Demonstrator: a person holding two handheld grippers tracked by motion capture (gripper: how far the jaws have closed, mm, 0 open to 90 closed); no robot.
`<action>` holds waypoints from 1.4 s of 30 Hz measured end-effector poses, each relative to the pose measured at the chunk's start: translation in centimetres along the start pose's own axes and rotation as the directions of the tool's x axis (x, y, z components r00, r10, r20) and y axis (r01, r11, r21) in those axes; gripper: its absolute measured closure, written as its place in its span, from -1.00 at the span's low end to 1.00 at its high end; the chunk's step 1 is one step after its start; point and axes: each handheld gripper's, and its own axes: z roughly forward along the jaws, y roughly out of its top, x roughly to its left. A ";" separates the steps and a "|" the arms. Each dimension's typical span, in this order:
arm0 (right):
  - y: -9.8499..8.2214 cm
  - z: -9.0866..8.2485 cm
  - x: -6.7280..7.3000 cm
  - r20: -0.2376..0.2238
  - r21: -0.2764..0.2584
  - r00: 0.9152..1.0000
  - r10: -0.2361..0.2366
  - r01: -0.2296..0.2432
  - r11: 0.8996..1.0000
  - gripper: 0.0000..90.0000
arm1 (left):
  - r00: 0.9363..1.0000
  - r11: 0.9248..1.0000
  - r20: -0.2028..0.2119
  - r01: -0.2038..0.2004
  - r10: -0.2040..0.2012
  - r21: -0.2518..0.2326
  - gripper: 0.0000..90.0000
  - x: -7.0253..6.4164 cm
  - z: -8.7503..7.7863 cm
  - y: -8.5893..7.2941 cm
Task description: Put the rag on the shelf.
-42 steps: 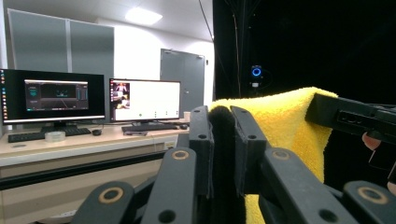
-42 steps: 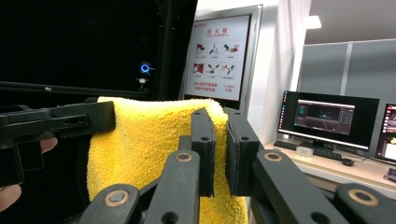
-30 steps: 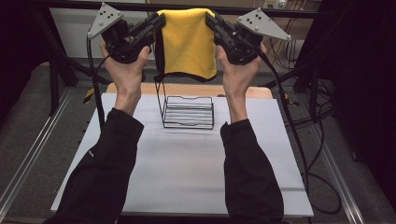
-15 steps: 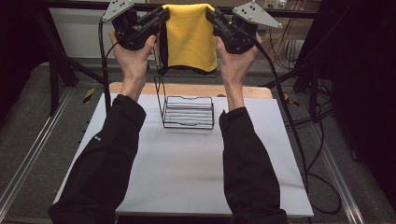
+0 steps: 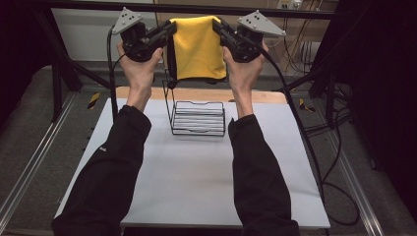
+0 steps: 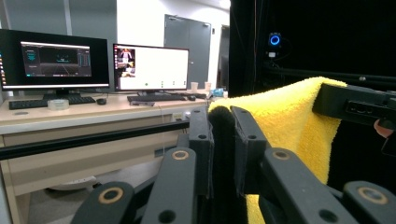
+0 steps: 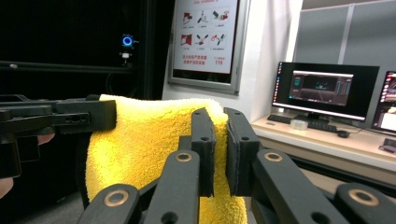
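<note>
Arms: both raised at the frame's top centre.
Left claw (image 5: 169, 30): pinching the fluffy yellow towel (image 5: 197, 46).
Right claw (image 5: 219, 28): pinching the opposite corner.
Towel: hanging above the black wire rack (image 5: 196, 118) on the white tabletop (image 5: 196, 182).
Gripper views: monitors behind.

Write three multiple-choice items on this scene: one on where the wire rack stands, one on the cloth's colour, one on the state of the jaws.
1. Where does the wire rack stand?
A. on the white table top, between the person's forearms
B. on the floor, left of the table
C. on top of the cloth

2. What colour is the cloth?
A. blue
B. yellow
C. white

3. How do the left gripper and right gripper stand?
A. both open, away from the cloth
B. left one open, right one shut
C. each shut on an upper corner of the cloth

Key: 1 A, the high view shows the rack on the white table. 2 B, it is yellow in every view. 3 C, each gripper view shows its jaws closed on the cloth.
</note>
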 end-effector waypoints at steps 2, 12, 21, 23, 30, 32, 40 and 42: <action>-0.6 -0.1 0.1 -0.008 0.007 1.000 0.008 -0.008 1.000 0.86 | 1.000 1.000 0.001 0.000 0.000 0.008 0.78 0.1 -0.3 -0.6; -3.0 0.1 0.8 -0.021 0.083 1.000 -0.001 0.003 0.997 0.86 | 1.000 0.998 0.002 0.012 -0.012 0.060 0.78 0.8 -0.8 -3.2; -5.1 -1.1 0.2 -0.045 0.115 0.998 0.032 -0.027 0.993 0.86 | 0.999 0.996 0.036 -0.008 0.005 0.093 0.77 0.4 -1.0 -5.0; -5.2 -1.4 0.2 -0.049 0.121 0.998 0.032 -0.026 0.992 0.86 | 0.999 0.996 0.040 -0.005 0.001 0.091 0.77 0.2 -1.1 -5.0; -4.9 -2.5 0.4 -0.107 0.143 0.994 0.029 -0.013 0.990 0.84 | 0.998 0.993 0.051 -0.043 0.038 0.112 0.77 -0.3 -2.2 -4.8; -4.7 -2.9 0.5 -0.123 0.153 0.992 0.018 0.001 0.988 0.84 | 0.997 0.991 0.068 -0.050 0.041 0.125 0.76 -0.4 -2.5 -4.9; -4.9 -4.3 1.2 -0.166 0.219 0.986 0.002 0.035 0.975 0.84 | 0.996 0.982 0.076 -0.066 0.054 0.179 0.74 -1.3 -3.6 -5.4; -5.0 -4.5 1.3 -0.175 0.235 0.985 0.000 0.042 0.971 0.83 | 0.996 0.979 0.076 -0.066 0.052 0.195 0.73 -1.5 -3.8 -5.6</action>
